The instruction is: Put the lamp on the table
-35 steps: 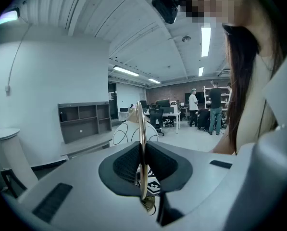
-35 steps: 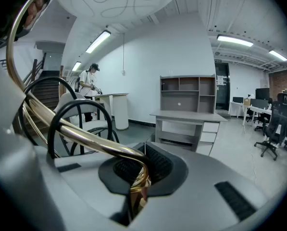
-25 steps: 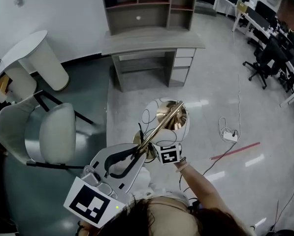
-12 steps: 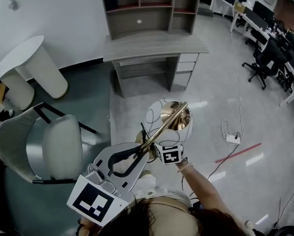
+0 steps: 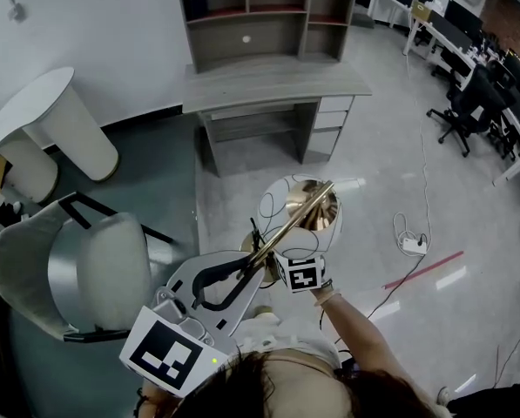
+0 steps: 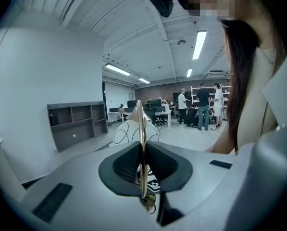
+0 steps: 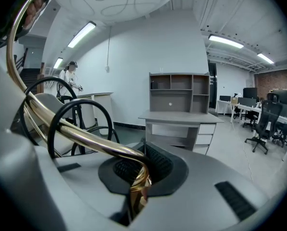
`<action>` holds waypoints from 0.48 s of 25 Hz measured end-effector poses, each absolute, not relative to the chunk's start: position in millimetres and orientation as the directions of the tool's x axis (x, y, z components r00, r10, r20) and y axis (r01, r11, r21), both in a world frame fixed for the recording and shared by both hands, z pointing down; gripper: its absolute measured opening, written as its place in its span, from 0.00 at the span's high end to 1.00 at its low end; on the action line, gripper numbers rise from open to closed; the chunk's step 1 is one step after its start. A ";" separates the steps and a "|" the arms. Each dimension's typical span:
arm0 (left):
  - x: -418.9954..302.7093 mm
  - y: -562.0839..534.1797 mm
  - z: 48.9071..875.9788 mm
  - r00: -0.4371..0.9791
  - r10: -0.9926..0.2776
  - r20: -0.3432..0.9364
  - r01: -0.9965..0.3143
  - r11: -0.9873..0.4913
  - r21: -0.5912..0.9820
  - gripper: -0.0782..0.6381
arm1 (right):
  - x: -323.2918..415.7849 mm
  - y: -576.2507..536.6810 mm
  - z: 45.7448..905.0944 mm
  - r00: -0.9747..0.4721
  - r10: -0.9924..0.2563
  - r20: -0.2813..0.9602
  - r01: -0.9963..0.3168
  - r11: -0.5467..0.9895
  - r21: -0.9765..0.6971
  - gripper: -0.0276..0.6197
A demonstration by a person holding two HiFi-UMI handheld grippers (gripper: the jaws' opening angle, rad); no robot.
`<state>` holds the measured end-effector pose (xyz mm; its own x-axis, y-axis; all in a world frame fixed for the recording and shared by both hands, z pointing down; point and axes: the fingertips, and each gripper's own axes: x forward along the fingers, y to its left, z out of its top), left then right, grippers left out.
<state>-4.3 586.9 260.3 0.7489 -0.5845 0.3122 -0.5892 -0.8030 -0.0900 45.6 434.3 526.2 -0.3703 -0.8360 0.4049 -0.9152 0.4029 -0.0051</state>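
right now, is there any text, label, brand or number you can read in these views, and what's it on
No words or numbers can be read in any view.
Marker cube on the left gripper: black-and-white square pattern, no letters.
Marker cube on the right gripper: the same.
Shade of the lamp: looping lines only, no lettering.
Far office desks: too small to read.

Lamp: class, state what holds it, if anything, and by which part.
Left gripper and right gripper both clamp the lamp by its brass stem.
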 end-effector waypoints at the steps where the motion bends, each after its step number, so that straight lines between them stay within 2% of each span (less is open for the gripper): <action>1: -4.4 585.4 260.6 0.751 -0.582 0.312 -0.588 -0.804 -0.087 0.83 | 45.8 433.6 527.0 -0.369 -0.835 0.408 -0.916 0.402 -0.005 0.92; 12: 9.0 554.7 266.3 0.752 -0.576 0.321 -0.587 -0.807 -0.073 0.83 | 58.9 406.7 534.5 -0.369 -0.830 0.418 -0.916 0.400 -0.014 0.92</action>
